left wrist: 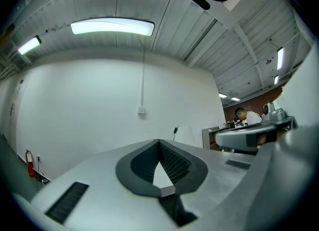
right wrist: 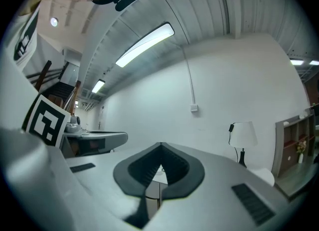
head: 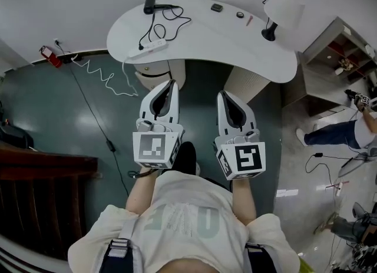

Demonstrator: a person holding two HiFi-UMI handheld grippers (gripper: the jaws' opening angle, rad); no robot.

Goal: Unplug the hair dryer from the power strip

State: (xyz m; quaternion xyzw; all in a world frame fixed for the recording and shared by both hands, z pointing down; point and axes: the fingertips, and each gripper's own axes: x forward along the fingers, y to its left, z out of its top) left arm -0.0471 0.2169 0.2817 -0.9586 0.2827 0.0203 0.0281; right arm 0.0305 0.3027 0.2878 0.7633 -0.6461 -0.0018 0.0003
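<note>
Left gripper (head: pixel 171 82), right gripper (head: pixel 221 94): fingers (left wrist: pixel 175 164) pressed together, empty. Hair dryer (head: pixel 149 5) at worktop's (head: pixel 235 37) far left edge, corded to power strip (head: pixel 150 48) at near left edge. Probably stiff plug (head: pixel 141 47), light strip: pinch plug body.

On the tabletop (head: pixel 235 48), the hair dryer (head: pixel 149 5) lies at the far left, the power strip (head: pixel 147 49) at the left near edge, the lamp (head: pixel 281 9) at the right end; my left claw (head: pixel 170 83) and right claw (head: pixel 222 95) sit side by side before the tabletop
</note>
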